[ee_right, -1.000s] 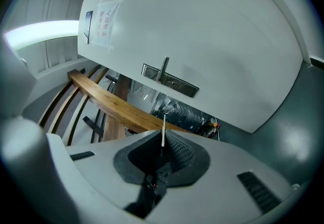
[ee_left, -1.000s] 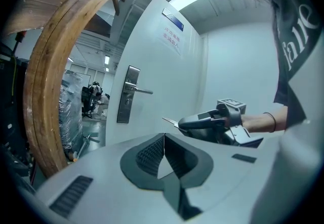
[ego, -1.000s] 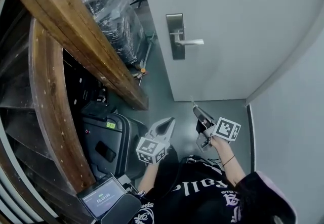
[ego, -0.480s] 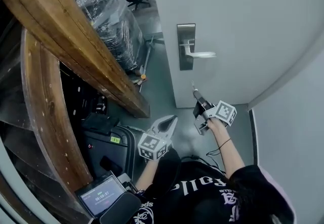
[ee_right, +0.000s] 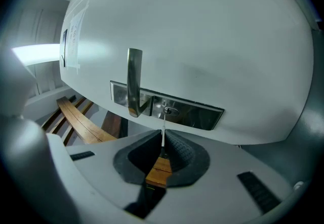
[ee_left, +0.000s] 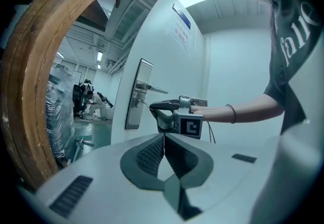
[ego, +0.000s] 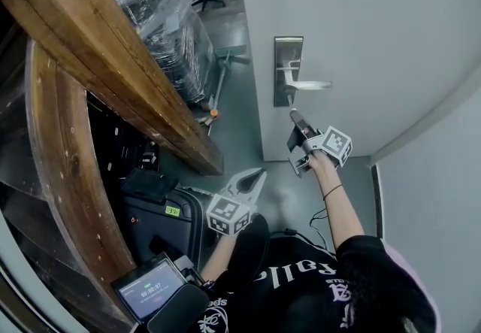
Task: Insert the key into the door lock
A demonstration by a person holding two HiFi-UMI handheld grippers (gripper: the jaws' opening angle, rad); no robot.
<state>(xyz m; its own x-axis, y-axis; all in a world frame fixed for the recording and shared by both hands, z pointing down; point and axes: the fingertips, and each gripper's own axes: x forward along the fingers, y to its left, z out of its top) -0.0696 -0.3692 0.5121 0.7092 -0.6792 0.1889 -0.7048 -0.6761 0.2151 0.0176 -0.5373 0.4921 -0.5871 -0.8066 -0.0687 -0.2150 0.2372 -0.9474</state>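
A steel lock plate (ego: 288, 71) with a lever handle (ego: 307, 85) is on the white door (ego: 361, 31). My right gripper (ego: 293, 112) is raised just below the plate, shut on a thin key (ee_right: 163, 134) with a wooden tag (ee_right: 159, 170) behind it. In the right gripper view the key blade points straight at the keyhole (ee_right: 168, 110), with its tip right at it; contact cannot be told. The handle (ee_right: 134, 84) is left of the keyhole. My left gripper (ego: 255, 176) hangs lower, near my body, shut with nothing in it (ee_left: 164, 139).
A heavy curved wooden beam (ego: 113, 61) runs along the left. Plastic-wrapped goods (ego: 169, 31) stand beyond it, and a dark case (ego: 158, 207) sits on the floor at my left. A white wall (ego: 436, 196) closes the right side, and office chairs stand far back.
My right gripper has risen with the key from knee height to the lock plate. The left gripper has stayed low and shut, and the door now looks closer.
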